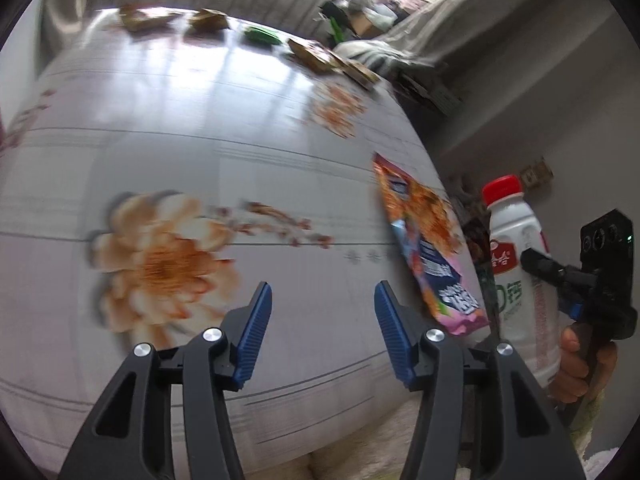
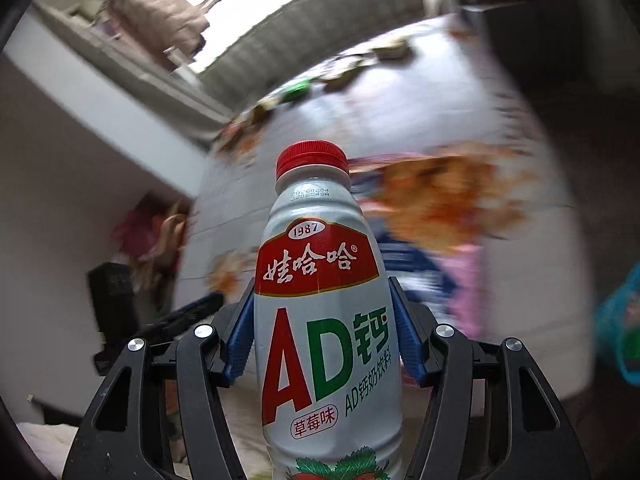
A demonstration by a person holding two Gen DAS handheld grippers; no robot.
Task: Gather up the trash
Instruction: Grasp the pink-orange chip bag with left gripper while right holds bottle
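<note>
A white milk-drink bottle with a red cap and a red-and-green label stands upright between the blue pads of my right gripper, which is shut on its body. The left wrist view shows the same bottle off the table's right edge, with a hand on the gripper's handle. An orange and pink snack packet lies at the right edge of the floral table. My left gripper hovers over the tablecloth just left of the packet, open, with nothing between its fingers.
Several flattened brown cardboard pieces and a green wrapper lie along the table's far edge. A cluttered bed or sofa runs beyond on the right. A blue-green bag shows low at the right in the right wrist view.
</note>
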